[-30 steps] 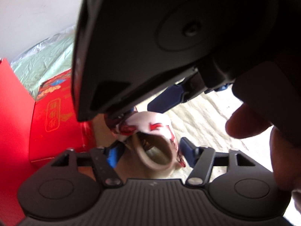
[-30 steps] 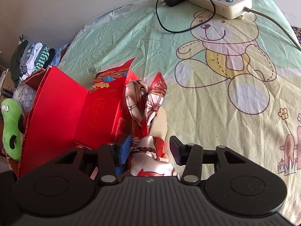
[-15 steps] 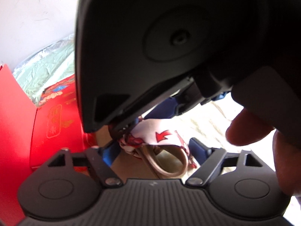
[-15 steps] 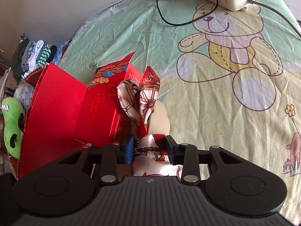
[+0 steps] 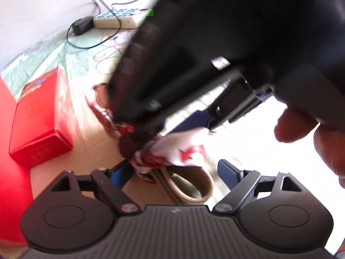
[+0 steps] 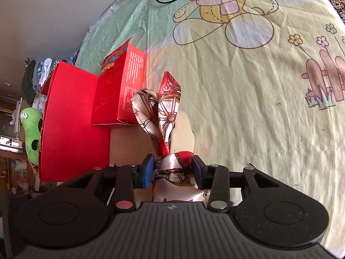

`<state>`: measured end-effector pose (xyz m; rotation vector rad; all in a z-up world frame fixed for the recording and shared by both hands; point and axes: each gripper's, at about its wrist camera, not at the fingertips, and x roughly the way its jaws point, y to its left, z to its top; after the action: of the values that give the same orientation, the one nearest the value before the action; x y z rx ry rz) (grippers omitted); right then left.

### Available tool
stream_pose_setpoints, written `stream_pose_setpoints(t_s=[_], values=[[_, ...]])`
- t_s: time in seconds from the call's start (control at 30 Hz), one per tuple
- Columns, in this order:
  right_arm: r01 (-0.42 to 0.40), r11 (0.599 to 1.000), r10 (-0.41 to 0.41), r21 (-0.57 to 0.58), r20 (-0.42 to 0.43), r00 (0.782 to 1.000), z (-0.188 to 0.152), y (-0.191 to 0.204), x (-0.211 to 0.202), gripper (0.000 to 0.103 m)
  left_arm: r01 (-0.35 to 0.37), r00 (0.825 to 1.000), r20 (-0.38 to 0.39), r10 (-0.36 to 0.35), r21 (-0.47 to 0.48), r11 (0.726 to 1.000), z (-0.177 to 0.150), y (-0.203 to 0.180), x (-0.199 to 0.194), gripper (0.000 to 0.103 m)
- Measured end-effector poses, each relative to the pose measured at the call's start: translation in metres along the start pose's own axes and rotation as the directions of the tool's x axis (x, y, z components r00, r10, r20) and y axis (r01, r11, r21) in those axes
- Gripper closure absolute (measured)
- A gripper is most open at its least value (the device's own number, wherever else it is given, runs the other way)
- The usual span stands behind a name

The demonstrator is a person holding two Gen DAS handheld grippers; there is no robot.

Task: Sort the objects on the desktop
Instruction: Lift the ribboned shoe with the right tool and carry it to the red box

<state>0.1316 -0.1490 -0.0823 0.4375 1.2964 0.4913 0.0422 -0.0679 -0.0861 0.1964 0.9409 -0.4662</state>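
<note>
A: What does the right gripper (image 6: 172, 170) hold?

B: Its jaws are pressed in on a knot of a red and cream scarf (image 6: 166, 116). The cloth bulges between the blue pad on one side and the dark pad on the other, and two folded loops of it rise ahead of the fingers.

A: And the left gripper (image 5: 174, 170)?

B: Its jaws stand wide. Between them lies a tan loop (image 5: 189, 185) and a bunched part of the scarf (image 5: 185, 151), but neither finger touches them as far as I can tell. The right gripper fills the top of the left view, blurred, with a hand (image 5: 312, 133) behind it.

A: Where does the scarf sit?

B: Over a brown cardboard sheet (image 6: 129, 142) near the left edge of the bedspread (image 6: 248, 99), which is printed with a bear. Just beside it stands a red box (image 6: 123, 90), and a larger red panel (image 6: 71, 116) rises against that box.

A: Anything else around?

B: A power strip (image 5: 120, 17) with a black plug (image 5: 82, 26) and cord lies at the far edge of the bedspread. A green toy (image 6: 32, 133) hangs past the left edge, beyond the red panel.
</note>
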Motion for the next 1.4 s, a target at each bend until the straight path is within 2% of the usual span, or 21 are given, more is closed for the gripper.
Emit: stream_pose_setpoints(t_s=[0.07, 0.13, 0.17, 0.27, 0.33, 0.4, 0.43, 0.5, 0.57, 0.73, 0.93, 1.07, 1.13, 1.3, 1.4], values=[[0.025, 0.999, -0.024, -0.045, 0.034, 0.999, 0.003, 0.009, -0.005, 0.057, 0.002, 1.0, 0.001, -0.002, 0.0, 1.0, 0.002, -0.001, 0.002, 0.014], [0.052, 0.994, -0.045, -0.099, 0.071, 0.996, 0.007, 0.02, -0.009, 0.049, -0.002, 1.0, 0.002, 0.002, -0.007, 1.0, 0.005, 0.004, 0.004, 0.015], [0.067, 0.989, -0.057, -0.128, 0.082, 0.995, 0.01, 0.025, -0.009, 0.04, -0.01, 1.0, 0.003, 0.01, -0.004, 1.0, 0.006, 0.006, 0.005, 0.016], [0.115, 0.977, -0.102, -0.179, 0.081, 0.992, 0.018, 0.032, 0.0, 0.039, -0.02, 1.0, 0.011, 0.02, 0.0, 1.0, 0.01, 0.013, 0.008, 0.021], [0.121, 0.978, -0.113, -0.171, 0.058, 0.992, 0.022, 0.029, 0.008, 0.042, -0.021, 1.0, 0.022, 0.021, -0.005, 1.0, 0.01, 0.016, 0.007, 0.025], [0.119, 0.983, -0.116, -0.139, 0.029, 0.993, 0.022, 0.022, 0.015, 0.052, -0.028, 0.999, 0.028, 0.029, -0.012, 1.0, 0.01, 0.019, 0.006, 0.033], [0.12, 0.984, -0.118, -0.131, 0.021, 0.993, 0.021, 0.019, 0.017, 0.053, -0.032, 0.999, 0.03, 0.032, -0.018, 0.999, 0.009, 0.02, 0.005, 0.036], [0.121, 0.986, -0.119, -0.11, 0.025, 0.993, 0.016, 0.015, 0.016, 0.059, -0.038, 0.999, 0.03, 0.039, -0.027, 0.999, 0.01, 0.023, 0.003, 0.047], [0.117, 0.99, -0.116, -0.078, 0.026, 0.993, 0.014, 0.011, 0.013, 0.064, -0.037, 0.999, 0.03, 0.038, -0.031, 0.999, 0.01, 0.019, -0.001, 0.051], [0.123, 0.992, -0.122, -0.015, 0.047, 0.991, 0.0, 0.006, 0.0, 0.067, -0.022, 0.999, 0.035, 0.023, -0.035, 0.999, 0.012, 0.003, -0.014, 0.06], [0.089, 0.996, -0.086, -0.018, 0.136, 0.987, -0.02, 0.03, -0.039, 0.067, 0.031, 0.992, 0.124, -0.023, -0.062, 0.998, 0.012, 0.01, -0.068, 0.064], [0.081, 0.996, -0.069, -0.046, 0.214, 0.974, -0.025, 0.069, -0.055, 0.067, -0.015, 0.98, 0.199, 0.022, -0.04, 0.999, -0.004, 0.013, -0.121, 0.064], [0.062, 0.995, -0.042, -0.077, 0.243, 0.969, -0.027, 0.091, -0.059, 0.068, -0.028, 0.97, 0.24, 0.041, -0.058, 0.998, -0.006, 0.032, -0.142, 0.064], [-0.006, 0.978, 0.074, -0.211, 0.315, 0.946, -0.022, 0.164, -0.065, 0.068, -0.088, 0.927, 0.352, 0.127, -0.123, 0.988, -0.013, 0.085, -0.203, 0.063], [-0.031, 0.96, 0.129, -0.28, 0.338, 0.932, -0.019, 0.206, -0.057, 0.068, -0.142, 0.91, 0.368, 0.188, -0.149, 0.979, -0.014, 0.114, -0.217, 0.063]])
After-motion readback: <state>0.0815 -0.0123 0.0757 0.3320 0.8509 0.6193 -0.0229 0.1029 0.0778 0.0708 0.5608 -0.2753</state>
